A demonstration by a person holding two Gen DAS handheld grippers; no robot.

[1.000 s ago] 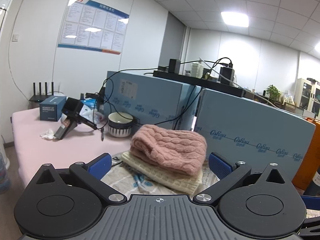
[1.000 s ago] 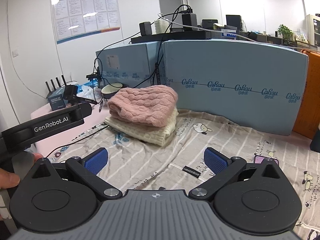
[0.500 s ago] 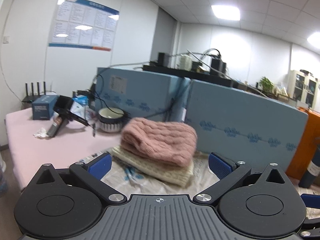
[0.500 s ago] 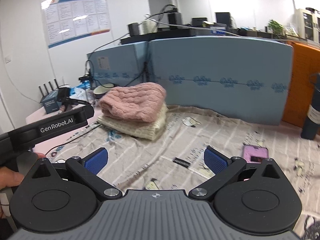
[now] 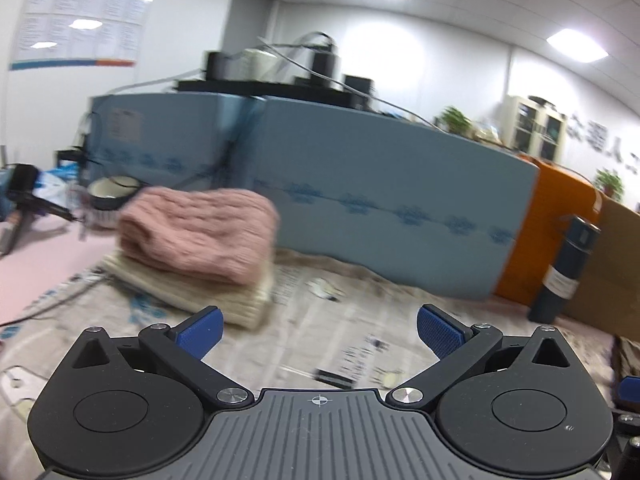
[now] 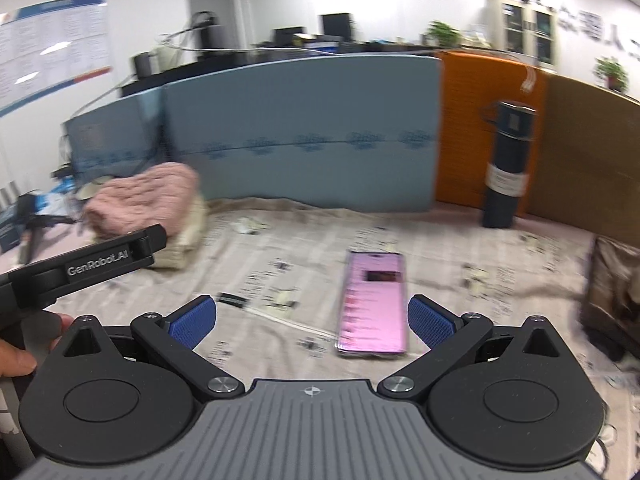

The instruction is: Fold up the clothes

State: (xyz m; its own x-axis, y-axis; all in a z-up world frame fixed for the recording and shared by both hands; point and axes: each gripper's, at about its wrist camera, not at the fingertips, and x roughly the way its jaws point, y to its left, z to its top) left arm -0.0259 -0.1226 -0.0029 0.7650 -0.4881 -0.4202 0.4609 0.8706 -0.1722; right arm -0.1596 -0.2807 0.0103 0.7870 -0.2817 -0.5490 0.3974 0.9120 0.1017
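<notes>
Seen from the left wrist, the left claw (image 5: 319, 326) hangs wide open and empty above the patterned sheet (image 5: 352, 320) that covers the counter, its blue pads gripping nothing. The folded pink sweater (image 5: 196, 232) sits squarely on a folded cream sweater (image 5: 208, 300), stacked off to the side of the sheet, apparently to keep the middle free for folding. Behind the pink sweater stands a white bowl (image 5: 111, 196); blur hides whatever it may hold. Seen from the right wrist, the right claw (image 6: 312, 320) is likewise spread wide and empty, poised over the sheet with a pink-screened phone (image 6: 374, 300) lying flat just ahead of its pads. The pink sweater (image 6: 144, 196) lies well to the left of the phone, past the black body of the other tool. A dark flask (image 6: 506, 168) stands upright, closed, far right of the sweater, against the orange partition (image 6: 476, 128).
</notes>
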